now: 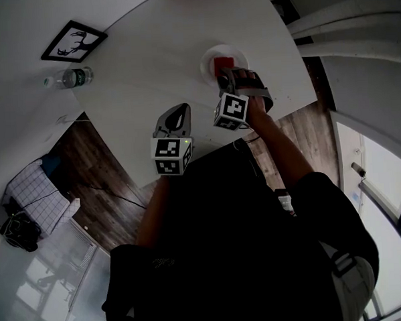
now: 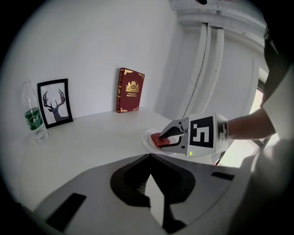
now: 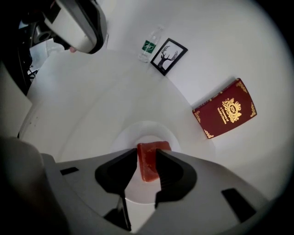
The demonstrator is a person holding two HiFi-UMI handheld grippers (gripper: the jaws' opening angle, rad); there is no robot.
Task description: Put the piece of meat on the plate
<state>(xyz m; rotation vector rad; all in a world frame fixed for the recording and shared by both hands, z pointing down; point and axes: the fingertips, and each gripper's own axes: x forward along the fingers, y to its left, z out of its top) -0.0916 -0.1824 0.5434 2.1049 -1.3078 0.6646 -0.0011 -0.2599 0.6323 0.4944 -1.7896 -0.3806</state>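
Red meat point(image 3: 148, 161) between right claw point(image 3: 147, 155), on plate point(image 3: 138, 132)

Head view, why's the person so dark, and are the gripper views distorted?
Head view: the bright white table leaves the person's torso nearly black. Left gripper view: fisheye bows the wall pipes. Right gripper view: dark rim, meat and plate sharp.

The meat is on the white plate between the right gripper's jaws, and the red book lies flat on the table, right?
No: the red book stands upright, not flat, as the left gripper view shows. The meat is indeed on the white plate between the right gripper's jaws.
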